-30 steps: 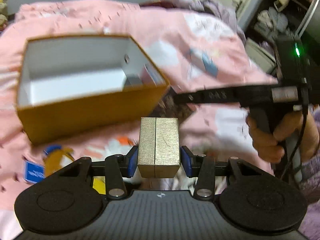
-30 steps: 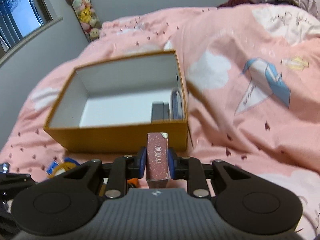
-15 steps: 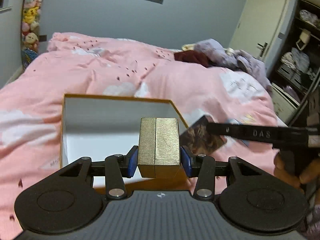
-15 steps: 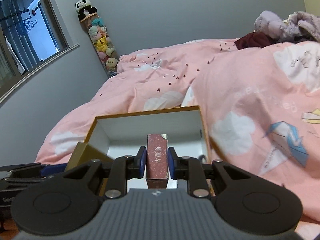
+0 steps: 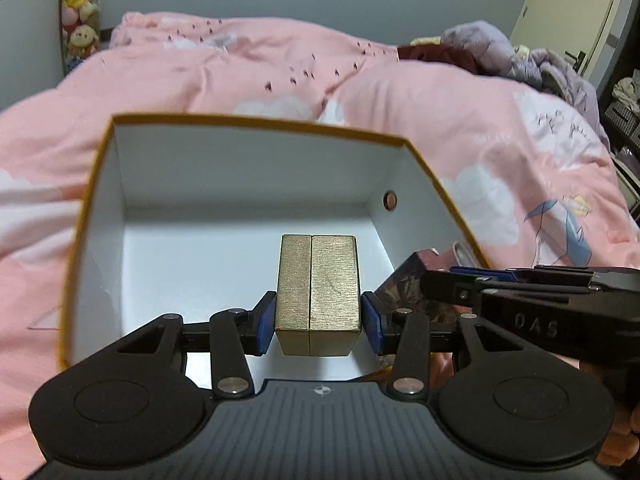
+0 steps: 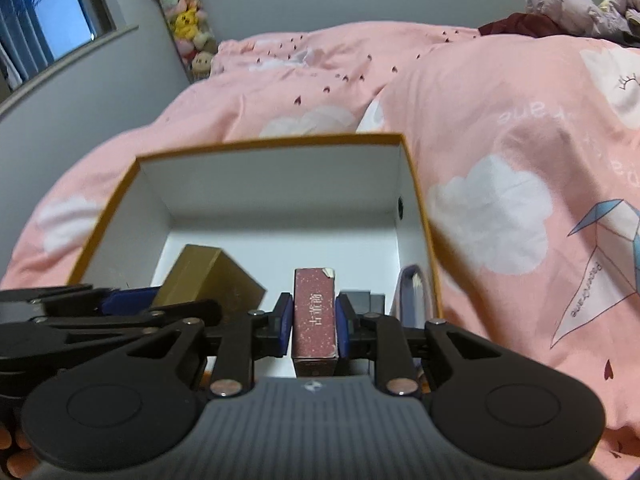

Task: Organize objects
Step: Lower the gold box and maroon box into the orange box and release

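An open orange cardboard box (image 5: 256,122) (image 6: 276,144) with white inner walls sits on the pink bed. My left gripper (image 5: 318,322) is shut on a gold box (image 5: 318,292) and holds it over the orange box's near half; in the right wrist view the gold box (image 6: 208,280) hangs tilted at the left. My right gripper (image 6: 312,322) is shut on a narrow dark red carton (image 6: 314,312) with white characters, over the box's near right part. In the left wrist view the right gripper (image 5: 472,286) reaches in from the right with the carton (image 5: 404,284) partly hidden.
A dark flat item (image 6: 362,298) and a rounded clear-edged item (image 6: 414,284) lie inside the box at its right wall. A pink duvet (image 5: 460,120) with clouds surrounds the box. Purple clothes (image 5: 500,52) lie at the far right, stuffed toys (image 6: 186,20) stand in the corner.
Both grippers have moved forward from in front of the orange box to over its opening, each still gripping its item. The box now fills the lower middle of both views.
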`<state>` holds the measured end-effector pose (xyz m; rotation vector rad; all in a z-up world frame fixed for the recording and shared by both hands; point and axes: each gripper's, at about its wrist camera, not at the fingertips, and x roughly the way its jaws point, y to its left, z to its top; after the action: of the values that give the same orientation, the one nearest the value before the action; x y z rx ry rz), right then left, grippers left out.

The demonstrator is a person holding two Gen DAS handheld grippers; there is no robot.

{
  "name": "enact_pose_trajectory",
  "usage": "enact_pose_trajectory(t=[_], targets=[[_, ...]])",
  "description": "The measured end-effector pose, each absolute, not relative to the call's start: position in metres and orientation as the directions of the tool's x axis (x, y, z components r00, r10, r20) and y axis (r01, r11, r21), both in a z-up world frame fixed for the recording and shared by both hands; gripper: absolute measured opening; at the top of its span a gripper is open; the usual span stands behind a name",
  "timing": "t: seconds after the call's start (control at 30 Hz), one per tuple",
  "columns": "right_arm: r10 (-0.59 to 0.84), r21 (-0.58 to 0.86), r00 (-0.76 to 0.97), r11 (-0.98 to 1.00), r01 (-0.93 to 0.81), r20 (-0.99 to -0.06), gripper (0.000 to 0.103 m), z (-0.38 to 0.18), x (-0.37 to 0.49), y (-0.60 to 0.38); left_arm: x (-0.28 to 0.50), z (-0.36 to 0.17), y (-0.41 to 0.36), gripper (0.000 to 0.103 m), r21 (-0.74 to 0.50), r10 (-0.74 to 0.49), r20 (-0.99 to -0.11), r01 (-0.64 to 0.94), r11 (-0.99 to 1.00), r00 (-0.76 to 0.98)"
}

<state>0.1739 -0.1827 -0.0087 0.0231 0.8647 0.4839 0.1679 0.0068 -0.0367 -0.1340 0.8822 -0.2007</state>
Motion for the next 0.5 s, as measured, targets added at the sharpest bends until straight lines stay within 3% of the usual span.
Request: enact_pose_trajectory(t=[0.5], targets=[[0.399,0.243,0.475,0.902,-0.357,-0.784,0.028,-0.030,0.182,-0.182,0.184,-0.067,0.009,0.051,-0.243,-0.234,-0.823,0.052,0.969,0.518]])
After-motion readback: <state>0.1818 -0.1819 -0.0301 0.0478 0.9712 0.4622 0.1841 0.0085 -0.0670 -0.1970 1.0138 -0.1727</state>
